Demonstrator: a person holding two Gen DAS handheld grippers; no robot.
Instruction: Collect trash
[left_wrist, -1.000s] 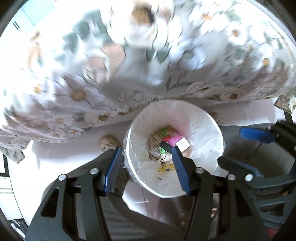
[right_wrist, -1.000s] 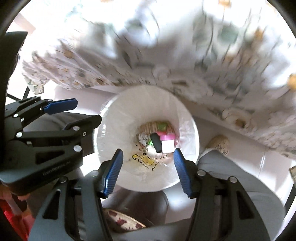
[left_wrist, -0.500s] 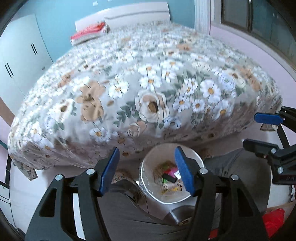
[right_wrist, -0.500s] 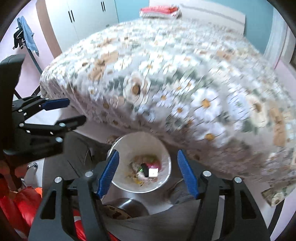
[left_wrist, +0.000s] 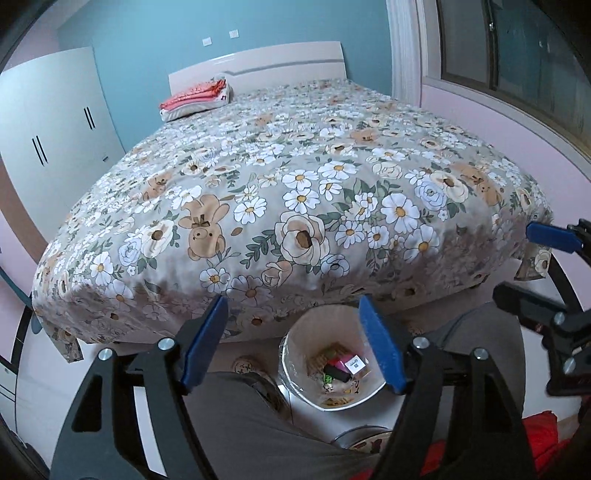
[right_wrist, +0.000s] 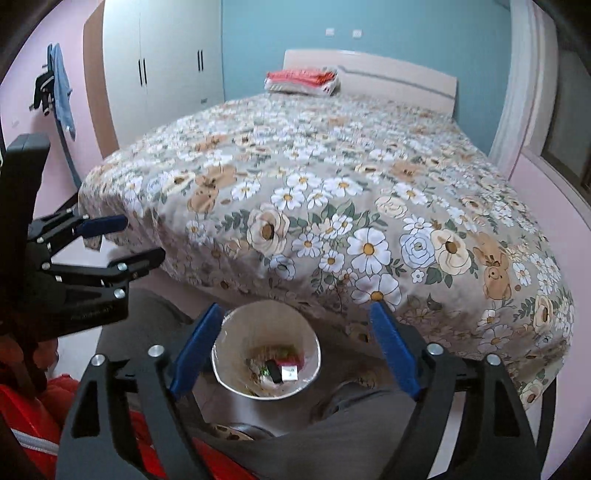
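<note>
Your left gripper (left_wrist: 293, 345) and right gripper (right_wrist: 295, 354) hang empty, jaws spreading, above the lined bin (right_wrist: 225, 341) holding the trash (right_wrist: 275, 369), and the bed (left_wrist: 295, 184) seems clear, so you're probably nearly done.

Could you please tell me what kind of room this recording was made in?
It looks like a home bedroom: a large bed with a floral cover and a headboard, a white wardrobe against the wall, and folded bedding at the head. A lined bin stands at the bed's foot.
</note>
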